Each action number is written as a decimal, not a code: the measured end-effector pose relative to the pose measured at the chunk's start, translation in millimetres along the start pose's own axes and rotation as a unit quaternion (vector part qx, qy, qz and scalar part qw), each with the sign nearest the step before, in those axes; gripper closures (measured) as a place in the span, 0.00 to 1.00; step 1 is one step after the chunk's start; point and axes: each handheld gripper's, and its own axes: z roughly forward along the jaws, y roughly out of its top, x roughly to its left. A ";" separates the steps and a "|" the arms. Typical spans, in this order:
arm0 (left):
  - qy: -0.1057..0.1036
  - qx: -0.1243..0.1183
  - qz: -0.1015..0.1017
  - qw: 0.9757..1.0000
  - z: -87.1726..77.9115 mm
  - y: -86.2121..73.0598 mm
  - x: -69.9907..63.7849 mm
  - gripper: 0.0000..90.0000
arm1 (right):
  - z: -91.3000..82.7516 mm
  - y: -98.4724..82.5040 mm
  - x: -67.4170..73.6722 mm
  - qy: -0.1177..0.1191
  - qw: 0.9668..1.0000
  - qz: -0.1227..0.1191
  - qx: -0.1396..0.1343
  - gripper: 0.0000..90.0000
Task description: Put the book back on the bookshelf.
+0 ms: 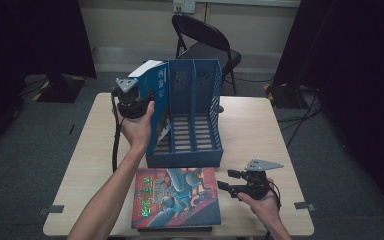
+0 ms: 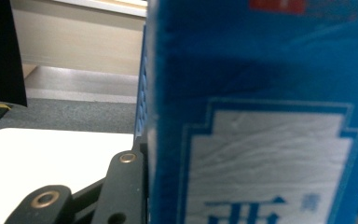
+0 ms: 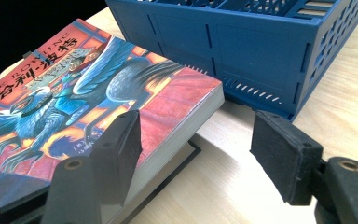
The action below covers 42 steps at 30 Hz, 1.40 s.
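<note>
My left tongs [image 1: 142, 100] are clamped on the blue book [image 1: 157, 107], held tilted at frame centre into the file rack's [image 1: 195, 120] left slot; right tongs [image 1: 230, 184] wait apart, lower right, beside the red book [image 1: 177, 197] on the worktop [image 1: 260, 130], ready to take it.

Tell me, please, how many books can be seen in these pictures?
3. A blue book is held by the left gripper at the file rack. A red book lies on a dark book near the table's front edge.

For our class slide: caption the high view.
Left gripper slots a blue book into the file rack; right gripper waits open.
</note>
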 end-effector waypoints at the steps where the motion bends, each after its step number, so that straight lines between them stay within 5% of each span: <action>1: 0.000 0.000 0.000 1.000 0.0 0.0 0.0 0.68 | 0.0 0.0 0.0 0.000 1.000 0.000 0.000 0.36; 9: -0.005 0.002 0.018 1.000 10.9 -8.7 -5.5 0.68 | -2.4 0.3 -0.7 0.003 1.000 0.001 -0.003 0.37; 12: -0.004 0.007 0.002 1.000 15.0 -12.9 -2.3 0.68 | -2.8 -0.3 -1.8 0.001 1.000 0.002 -0.004 0.37; 22: 0.003 0.006 0.013 1.000 22.2 -17.3 -6.9 0.68 | 0.6 -0.9 -1.4 0.004 1.000 -0.001 0.003 0.37; 31: -0.010 0.010 0.018 1.000 24.3 -41.7 -1.5 0.68 | 1.3 -1.9 -4.4 0.003 1.000 0.001 0.006 0.37; 42: -0.017 0.016 0.048 0.999 13.2 -47.1 2.9 0.67 | 0.1 -2.7 -2.3 0.000 1.000 -0.002 0.008 0.37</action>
